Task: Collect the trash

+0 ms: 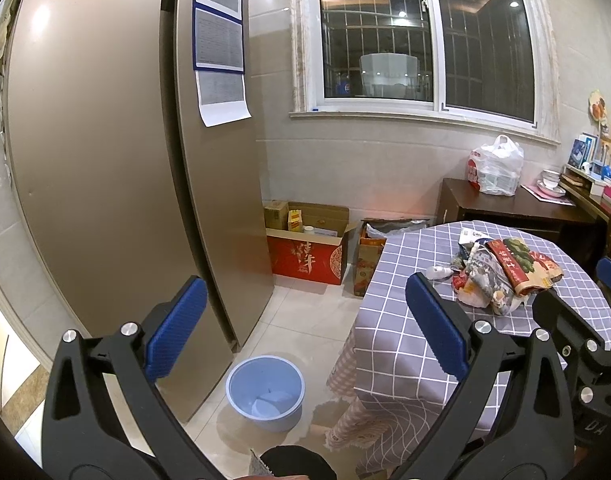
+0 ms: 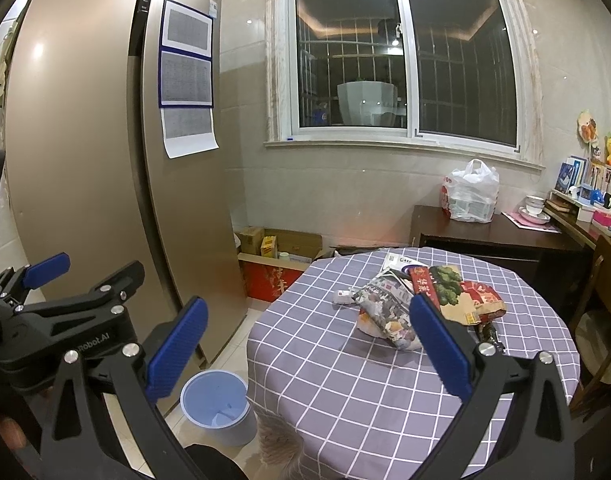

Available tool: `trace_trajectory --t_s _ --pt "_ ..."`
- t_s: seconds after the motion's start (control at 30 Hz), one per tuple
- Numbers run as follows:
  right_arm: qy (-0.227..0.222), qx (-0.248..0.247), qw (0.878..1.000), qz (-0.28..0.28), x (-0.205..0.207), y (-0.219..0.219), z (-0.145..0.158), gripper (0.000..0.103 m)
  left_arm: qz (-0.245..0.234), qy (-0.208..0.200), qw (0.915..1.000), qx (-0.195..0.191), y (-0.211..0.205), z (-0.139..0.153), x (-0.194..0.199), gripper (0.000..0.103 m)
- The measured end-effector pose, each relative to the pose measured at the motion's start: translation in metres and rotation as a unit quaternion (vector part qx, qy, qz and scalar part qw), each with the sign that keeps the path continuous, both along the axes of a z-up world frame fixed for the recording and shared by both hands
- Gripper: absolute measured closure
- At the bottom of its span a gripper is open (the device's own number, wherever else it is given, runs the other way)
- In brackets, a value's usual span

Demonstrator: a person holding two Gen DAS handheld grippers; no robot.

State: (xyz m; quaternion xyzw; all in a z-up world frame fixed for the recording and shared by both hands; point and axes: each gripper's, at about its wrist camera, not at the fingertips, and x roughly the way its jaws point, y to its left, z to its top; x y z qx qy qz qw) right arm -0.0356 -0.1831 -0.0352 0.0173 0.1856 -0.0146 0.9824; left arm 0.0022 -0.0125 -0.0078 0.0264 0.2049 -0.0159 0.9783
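With both the left gripper [image 1: 305, 332] and right gripper [image 2: 305, 344] spread wide and empty, collecting seems not yet begun; next, reach for the wrappers [image 2: 425, 300] on the table [image 2: 345, 380] and carry them to the bin [image 2: 215, 404].

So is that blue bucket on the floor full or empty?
Nearly empty: the blue bucket stands upright, its bottom mostly bare, with just a pale scrap or two inside.

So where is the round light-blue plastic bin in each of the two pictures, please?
Left wrist view: the round light-blue plastic bin stands on the floor, bottom centre, between the two fingers of the left gripper.
Right wrist view: it is at bottom left of centre, by the table edge.
Shared landmark: the purple checked tablecloth lies to its right in both.
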Motion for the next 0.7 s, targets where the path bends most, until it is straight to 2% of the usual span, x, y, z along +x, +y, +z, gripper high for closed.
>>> trace_trajectory --t_s 0.7 --pt "0.020 0.027 0.999 -0.006 0.008 -0.017 -0.013 0.004 0.005 0.016 0.9998 0.009 -0.004 -0.012 0.008 0.006"
